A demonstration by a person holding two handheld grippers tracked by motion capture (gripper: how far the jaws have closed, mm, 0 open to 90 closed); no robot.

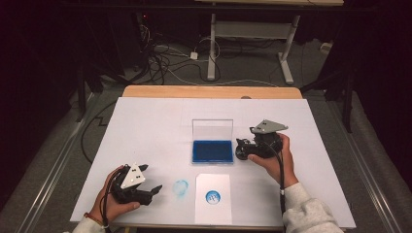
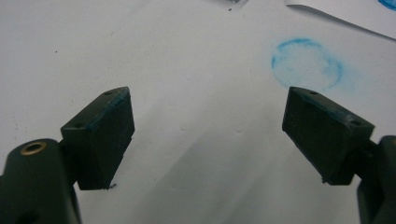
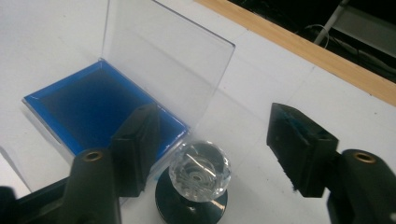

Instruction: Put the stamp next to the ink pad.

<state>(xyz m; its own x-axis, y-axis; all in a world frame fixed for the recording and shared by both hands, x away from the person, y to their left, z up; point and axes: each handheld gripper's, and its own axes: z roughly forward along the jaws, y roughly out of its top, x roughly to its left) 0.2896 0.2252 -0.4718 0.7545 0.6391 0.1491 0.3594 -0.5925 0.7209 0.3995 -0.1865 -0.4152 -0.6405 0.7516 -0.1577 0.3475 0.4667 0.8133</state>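
A stamp (image 3: 198,173) with a faceted clear knob and a dark round base stands on the white table, just right of the blue ink pad (image 1: 212,151). The pad's clear lid (image 3: 163,60) stands upright behind it. My right gripper (image 3: 212,112) is open, one jaw on each side of the knob and neither pad pressing on it. A white card (image 1: 214,204) with a round blue print (image 1: 213,196) lies near the front edge. My left gripper (image 1: 153,183) rests open at the front left with nothing between its jaws, close to a blue ring smudge (image 2: 306,63) on the table.
The white sheet (image 1: 145,126) covers most of the table, with a wooden edge (image 1: 209,91) at the far side. Beyond it are a desk frame (image 1: 252,43) and cables on the floor. Open white surface lies left of the ink pad.
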